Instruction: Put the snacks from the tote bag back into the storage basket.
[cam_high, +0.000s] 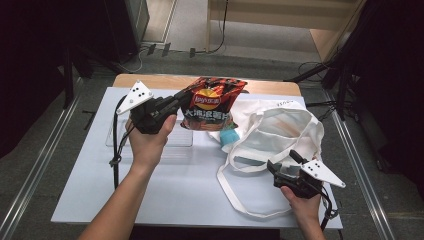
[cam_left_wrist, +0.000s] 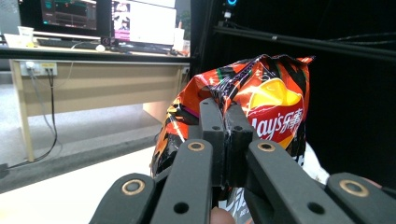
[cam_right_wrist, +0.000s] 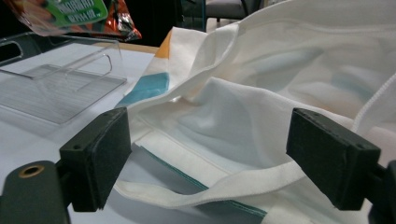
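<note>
The left tool (cam_high: 182, 101) has its jaws clamped tight on the edge of a red-orange Lay's chip bag (cam_high: 212, 102), which hangs lifted above the tabletop (cam_high: 165, 190), over the far edge of a clear plastic tray (cam_high: 175, 137) and just beside the white tote bag (cam_high: 280, 135). So the pickup looks done — the packing is not. The right tool (cam_right_wrist: 205, 158) rests at the tote's near rim with its jaws standing wide, a strap lying between them ungripped. Left to do, by my judgement: open the tote's mouth and lower the chips inside.
</note>
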